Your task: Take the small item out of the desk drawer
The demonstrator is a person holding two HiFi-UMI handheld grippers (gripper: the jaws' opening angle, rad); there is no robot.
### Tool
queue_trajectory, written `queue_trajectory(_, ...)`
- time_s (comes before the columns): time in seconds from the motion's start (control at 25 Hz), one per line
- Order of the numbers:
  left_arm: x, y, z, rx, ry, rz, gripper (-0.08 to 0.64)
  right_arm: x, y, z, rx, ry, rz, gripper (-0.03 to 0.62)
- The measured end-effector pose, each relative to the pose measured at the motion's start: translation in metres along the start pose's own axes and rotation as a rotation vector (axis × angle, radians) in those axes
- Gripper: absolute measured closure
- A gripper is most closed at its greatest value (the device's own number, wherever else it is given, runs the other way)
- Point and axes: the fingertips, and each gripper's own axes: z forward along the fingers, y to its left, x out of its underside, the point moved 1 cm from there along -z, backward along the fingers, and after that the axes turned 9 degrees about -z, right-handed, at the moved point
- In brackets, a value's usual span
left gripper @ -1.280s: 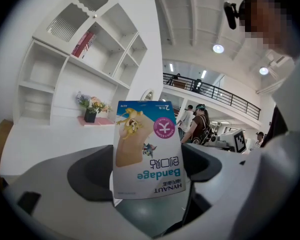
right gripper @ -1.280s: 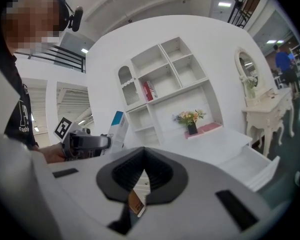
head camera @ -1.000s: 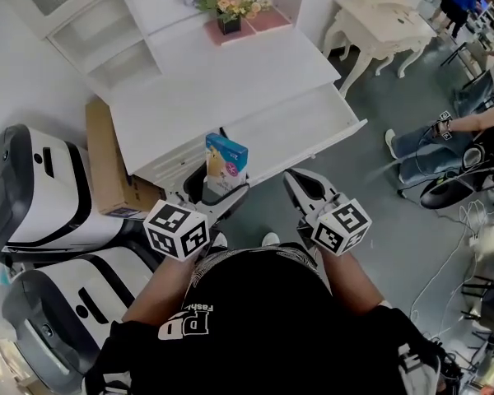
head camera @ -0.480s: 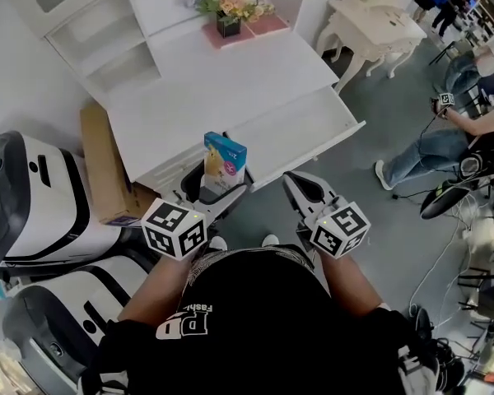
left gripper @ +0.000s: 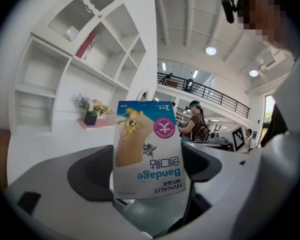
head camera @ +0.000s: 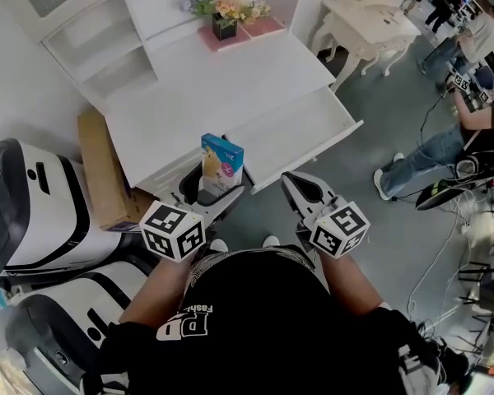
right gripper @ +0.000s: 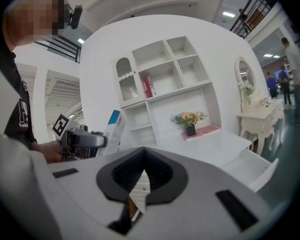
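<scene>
A white desk [head camera: 230,81] with a smooth, matt top is set against a white wall, and an open-shelved hutch [head camera: 99,39] is built on at its far left. A flower pot [head camera: 225,25] is placed on a pink mat [head camera: 251,28] at the far side of the top. The shallow rectangular drawer [head camera: 300,134] on the desk's near right is pulled out. A flat brown cardboard box [head camera: 99,171] is stood on edge at the left of the desk, and rounded white-and-black machines [head camera: 33,204] are parked further left. A grey floor [head camera: 370,97] and a second white table [head camera: 366,23] with curved legs are seen at the far right.

The bandage packet [head camera: 221,164], a flat glossy pack printed in blue and white, is out of the drawer: it is clamped upright by its lower edge between the jaws of the left gripper [head camera: 216,194], just left of the drawer front. The jaws of the right gripper [head camera: 300,189] are closed together on nothing, to the right of the packet and apart from it.
</scene>
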Motion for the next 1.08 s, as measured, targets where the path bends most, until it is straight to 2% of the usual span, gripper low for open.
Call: queue_trajectory(1.08, 0.001, 0.0055, 0.0035, -0.016, 0.001, -0.012, 0.14, 0.0052, -0.0028, 0.0084, -0.013, 0.019, 0.002, 0.586)
